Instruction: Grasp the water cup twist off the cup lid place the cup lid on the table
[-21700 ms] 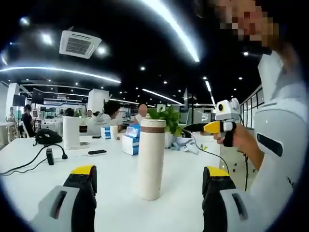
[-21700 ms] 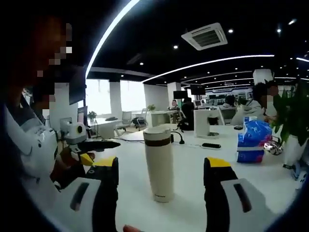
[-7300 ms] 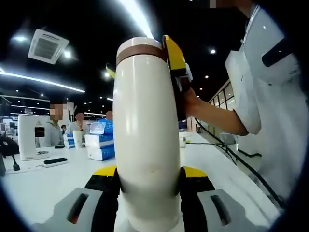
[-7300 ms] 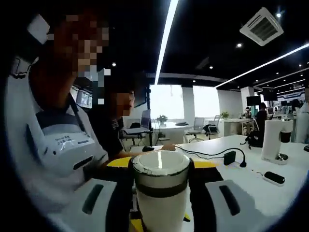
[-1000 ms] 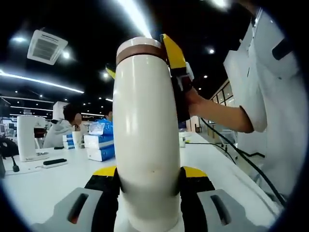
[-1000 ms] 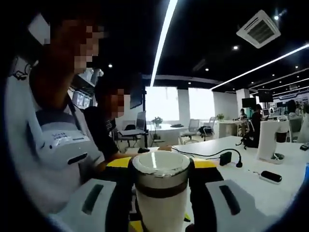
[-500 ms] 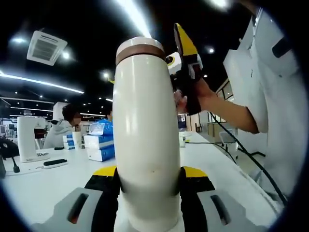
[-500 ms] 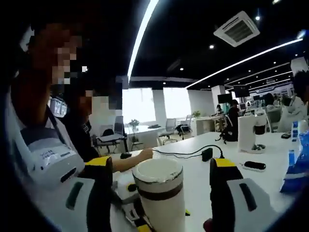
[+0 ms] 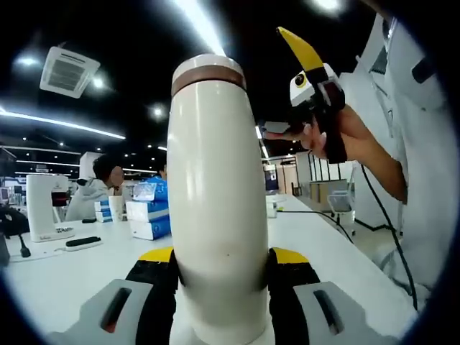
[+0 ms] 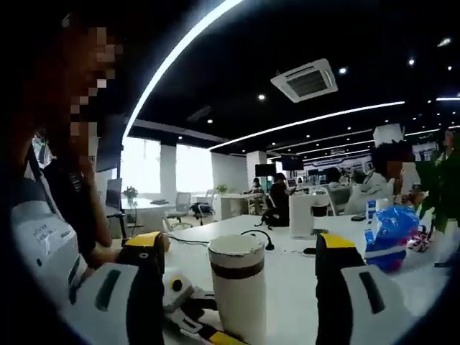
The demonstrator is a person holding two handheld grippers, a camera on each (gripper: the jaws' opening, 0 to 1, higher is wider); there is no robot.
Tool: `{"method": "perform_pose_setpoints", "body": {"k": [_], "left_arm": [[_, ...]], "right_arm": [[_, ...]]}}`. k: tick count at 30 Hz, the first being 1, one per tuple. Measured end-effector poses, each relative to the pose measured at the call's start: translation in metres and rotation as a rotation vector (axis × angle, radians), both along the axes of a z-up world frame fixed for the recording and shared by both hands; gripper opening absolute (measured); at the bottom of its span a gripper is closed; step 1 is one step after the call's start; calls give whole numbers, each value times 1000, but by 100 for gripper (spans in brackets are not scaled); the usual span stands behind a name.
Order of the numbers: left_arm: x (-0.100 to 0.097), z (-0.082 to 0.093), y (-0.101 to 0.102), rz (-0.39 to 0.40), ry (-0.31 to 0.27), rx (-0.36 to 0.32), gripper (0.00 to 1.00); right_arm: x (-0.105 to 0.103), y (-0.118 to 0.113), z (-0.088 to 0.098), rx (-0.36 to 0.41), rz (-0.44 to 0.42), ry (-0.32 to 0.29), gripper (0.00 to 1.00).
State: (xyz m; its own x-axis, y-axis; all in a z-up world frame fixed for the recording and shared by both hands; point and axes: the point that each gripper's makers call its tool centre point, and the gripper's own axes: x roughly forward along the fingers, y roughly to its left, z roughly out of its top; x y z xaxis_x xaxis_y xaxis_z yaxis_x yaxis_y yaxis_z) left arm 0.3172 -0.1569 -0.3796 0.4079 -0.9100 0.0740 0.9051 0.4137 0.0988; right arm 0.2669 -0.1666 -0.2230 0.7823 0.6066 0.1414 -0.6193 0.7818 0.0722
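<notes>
A tall cream water cup point(image 9: 215, 215) stands upright on the white table point(image 9: 50, 280), and my left gripper point(image 9: 221, 256) is shut on its lower body. Its lid point(image 9: 208, 70), with a brown band, sits on top of the cup. Up and to the right of the lid a hand holds my right gripper point(image 9: 295, 86), open and apart from the cup. In the right gripper view the cup point(image 10: 238, 302) and its lid point(image 10: 236, 248) stand between and beyond the wide-open jaws of my right gripper point(image 10: 238, 246), which touch nothing. The left gripper point(image 10: 183, 305) clamps the cup low down.
On the table stand a white appliance point(image 9: 42, 205), blue boxes point(image 9: 147, 212) and a dark phone point(image 9: 83, 242). A blue packet point(image 10: 388, 233) and a green plant point(image 10: 442, 180) are at the right. People sit at the far desks. The person's white sleeve point(image 9: 424, 158) is close by.
My right gripper was shut on the lid one second ago; it has since opened, let go and drawn back from the cup. The left gripper still holds the cup in place.
</notes>
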Motion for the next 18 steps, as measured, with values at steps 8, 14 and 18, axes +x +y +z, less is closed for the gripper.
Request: {"method": "perform_pose_setpoints", "body": {"k": [8,14,18], "left_arm": [[0,0,0,3,-5,5,51],[0,0,0,5,-7,9,51],[0,0,0,5,-8,10,51]], "right_arm": [[-22,-2,-29,-34,-186,35,80],[-32,2,-39,-67,-221,61,73],[-25,6,-36,-72,-224,48,73]]}}
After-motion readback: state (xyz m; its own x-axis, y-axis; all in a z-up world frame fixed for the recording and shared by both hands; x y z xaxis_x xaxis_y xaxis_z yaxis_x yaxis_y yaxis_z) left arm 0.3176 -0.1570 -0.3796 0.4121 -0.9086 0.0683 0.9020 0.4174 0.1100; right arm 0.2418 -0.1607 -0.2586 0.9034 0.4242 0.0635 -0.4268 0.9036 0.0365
